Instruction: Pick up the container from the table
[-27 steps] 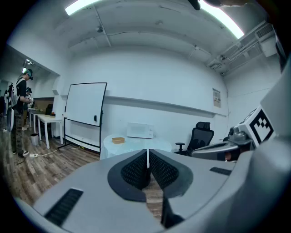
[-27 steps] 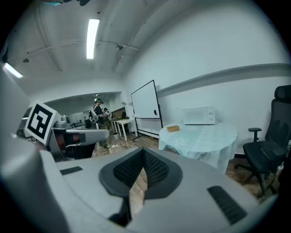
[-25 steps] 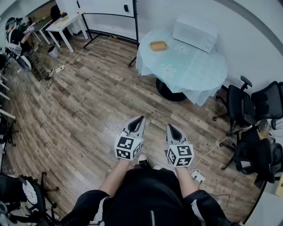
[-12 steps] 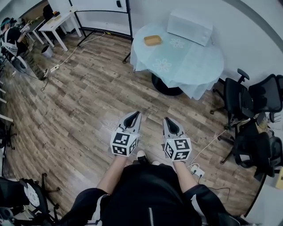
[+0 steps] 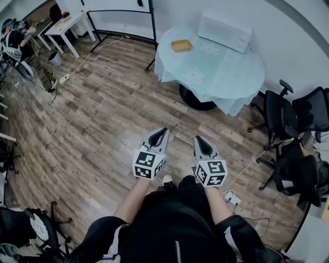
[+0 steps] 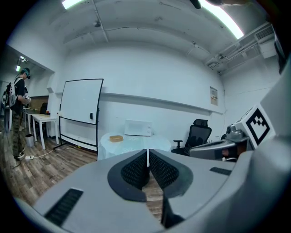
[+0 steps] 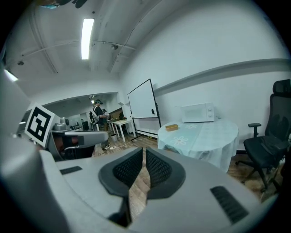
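A small tan container [image 5: 181,45] lies on the round table [image 5: 226,77] with the pale blue flowered cloth, far ahead across the wooden floor. It also shows as a small tan container [image 6: 116,138] in the left gripper view and as a tan container [image 7: 171,127] in the right gripper view. My left gripper [image 5: 162,134] and right gripper [image 5: 199,142] are held side by side in front of my body, well short of the table. Both have their jaws closed with nothing between them.
A white microwave [image 5: 224,30] stands on the table behind the container. Black office chairs [image 5: 295,128] crowd the right side. A whiteboard on a stand [image 5: 121,10] and a white desk [image 5: 67,23] are at the far left, where a person [image 5: 13,43] stands. Cables and a power strip [image 5: 231,199] lie on the floor.
The view has shifted slightly; the table sits a little to the right. Both grippers stay shut and side by side, a touch lower in the head view.
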A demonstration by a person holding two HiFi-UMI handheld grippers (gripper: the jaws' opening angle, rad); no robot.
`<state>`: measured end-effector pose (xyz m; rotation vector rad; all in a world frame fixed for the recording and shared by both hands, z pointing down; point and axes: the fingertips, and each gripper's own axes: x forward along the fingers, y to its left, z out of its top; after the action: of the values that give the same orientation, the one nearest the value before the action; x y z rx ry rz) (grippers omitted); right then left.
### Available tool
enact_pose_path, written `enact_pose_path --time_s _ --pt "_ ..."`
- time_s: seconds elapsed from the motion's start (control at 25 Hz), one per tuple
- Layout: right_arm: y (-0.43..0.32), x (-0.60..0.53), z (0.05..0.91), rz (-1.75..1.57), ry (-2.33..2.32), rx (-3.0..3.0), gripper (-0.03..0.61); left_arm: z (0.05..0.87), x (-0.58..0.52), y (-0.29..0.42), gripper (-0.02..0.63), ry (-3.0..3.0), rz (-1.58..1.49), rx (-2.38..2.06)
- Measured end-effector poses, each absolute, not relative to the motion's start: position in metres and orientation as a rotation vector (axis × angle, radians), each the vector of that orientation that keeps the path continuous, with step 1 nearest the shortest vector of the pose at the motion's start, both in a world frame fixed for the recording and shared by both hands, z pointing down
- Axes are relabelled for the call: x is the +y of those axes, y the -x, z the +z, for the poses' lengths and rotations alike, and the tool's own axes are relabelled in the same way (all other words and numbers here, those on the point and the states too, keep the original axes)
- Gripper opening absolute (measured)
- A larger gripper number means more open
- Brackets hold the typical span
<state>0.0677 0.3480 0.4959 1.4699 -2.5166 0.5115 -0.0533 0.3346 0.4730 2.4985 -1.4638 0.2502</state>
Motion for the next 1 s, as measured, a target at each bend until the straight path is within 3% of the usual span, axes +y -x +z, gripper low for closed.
enact_pose_path --time_s 0.52,1.0 --pt "-0.062 0.306 0.501 0.569 -1.488 -2.505 0.026 0.485 0.287 0.060 0.026 -2.479 0.256 -1.442" --pt "-0.063 0.171 0.505 0.628 -1.447 -2.548 0.026 0.488 0.169 0.049 0.026 -2.458 0.349 -1.457"
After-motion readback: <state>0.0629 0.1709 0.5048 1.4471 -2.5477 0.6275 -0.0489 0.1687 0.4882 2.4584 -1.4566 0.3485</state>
